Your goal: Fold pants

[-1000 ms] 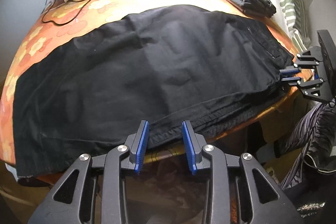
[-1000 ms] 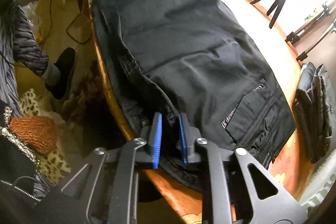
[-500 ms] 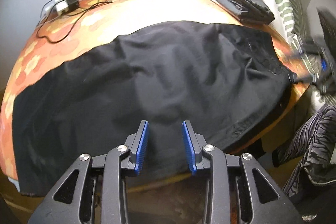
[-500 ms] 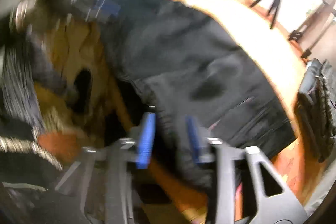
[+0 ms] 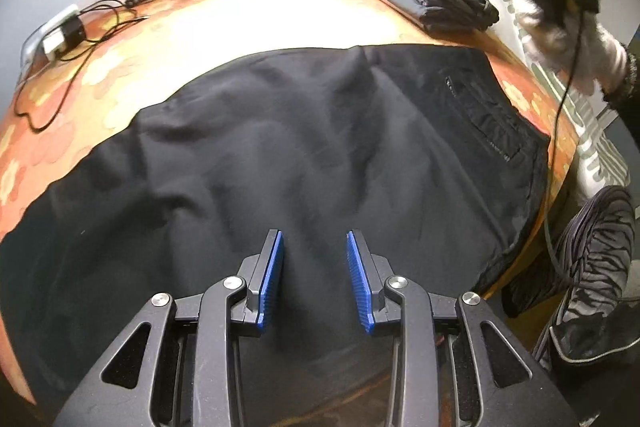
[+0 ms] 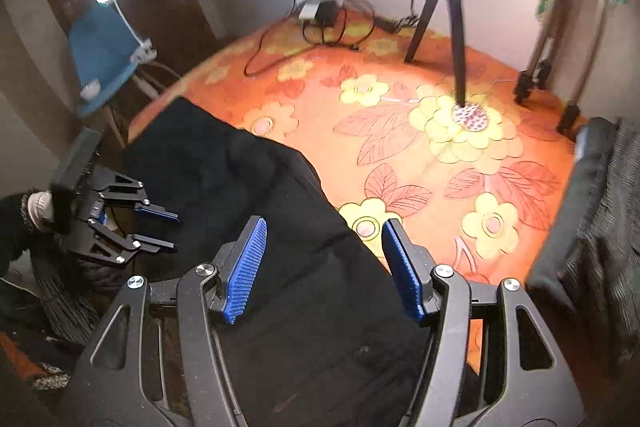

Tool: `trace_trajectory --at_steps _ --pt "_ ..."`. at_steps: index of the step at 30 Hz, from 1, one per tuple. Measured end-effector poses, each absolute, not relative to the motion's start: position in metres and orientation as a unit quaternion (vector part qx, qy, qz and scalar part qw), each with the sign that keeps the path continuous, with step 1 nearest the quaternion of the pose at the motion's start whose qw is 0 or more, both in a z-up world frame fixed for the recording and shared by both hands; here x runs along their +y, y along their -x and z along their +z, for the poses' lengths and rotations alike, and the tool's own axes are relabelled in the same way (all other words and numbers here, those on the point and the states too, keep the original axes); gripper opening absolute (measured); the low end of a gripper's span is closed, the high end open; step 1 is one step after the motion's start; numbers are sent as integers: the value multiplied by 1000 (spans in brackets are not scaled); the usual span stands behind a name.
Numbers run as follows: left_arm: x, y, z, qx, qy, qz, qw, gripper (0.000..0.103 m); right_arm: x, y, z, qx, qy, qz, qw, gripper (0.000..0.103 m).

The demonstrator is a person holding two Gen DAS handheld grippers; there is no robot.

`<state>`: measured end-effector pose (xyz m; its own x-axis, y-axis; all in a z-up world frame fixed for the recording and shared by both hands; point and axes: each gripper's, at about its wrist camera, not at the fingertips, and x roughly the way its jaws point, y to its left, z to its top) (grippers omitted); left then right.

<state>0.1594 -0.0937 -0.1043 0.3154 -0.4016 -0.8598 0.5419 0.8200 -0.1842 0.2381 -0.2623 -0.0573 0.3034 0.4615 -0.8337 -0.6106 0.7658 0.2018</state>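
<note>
While both the left hand-held gripper [image 5: 314, 281] and right hand-held gripper [image 6: 322, 269] hover spread and empty, the pants [image 5: 304, 155] lie flat on the worktop [image 6: 432, 131]; pinch the waistband end and the matching hem before folding.

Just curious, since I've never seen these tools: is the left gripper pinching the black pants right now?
No. The left gripper is open, its blue pads apart above the black pants with no cloth clamped between them.
</note>
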Motion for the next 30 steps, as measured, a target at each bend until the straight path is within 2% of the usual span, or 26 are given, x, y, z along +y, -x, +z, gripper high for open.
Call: trace_trajectory --at_steps 6,10,11,12,13,15,18,23,24,25,26,30 --pt "-84 -166 -100 504 -53 -279 816 31 -219 -260 -119 522 124 344 771 63" --pt "-69 -172 -96 502 -34 -262 823 31 -210 -269 -137 527 122 353 764 61" --pt "-66 -174 -94 501 -27 -259 825 31 -210 -270 -139 526 118 355 764 55" --pt "-63 -175 -93 499 -25 -256 827 31 -210 -270 -141 525 116 356 764 33" --pt "-62 -176 -92 498 -24 -253 829 31 -210 -270 -142 527 117 352 765 16" --pt "-60 -177 -90 496 -23 -249 832 31 -210 -266 -142 520 123 341 774 7" --pt "-60 -177 -89 494 -24 -248 833 31 -209 -250 -129 499 125 357 780 3" --pt "-60 -178 -90 495 -20 -250 832 31 -206 -241 -122 485 146 350 788 6" --pt "-61 -177 -90 495 -21 -251 832 31 -208 -250 -124 492 140 336 791 21" --pt "-62 -177 -89 494 -22 -253 831 31 -211 -256 -125 497 133 323 794 46" --pt "-62 -176 -90 495 -25 -253 831 31 -213 -262 -126 498 123 314 799 52" --pt "-59 -179 -90 496 -28 -248 832 31 -209 -281 -141 512 109 319 790 53"
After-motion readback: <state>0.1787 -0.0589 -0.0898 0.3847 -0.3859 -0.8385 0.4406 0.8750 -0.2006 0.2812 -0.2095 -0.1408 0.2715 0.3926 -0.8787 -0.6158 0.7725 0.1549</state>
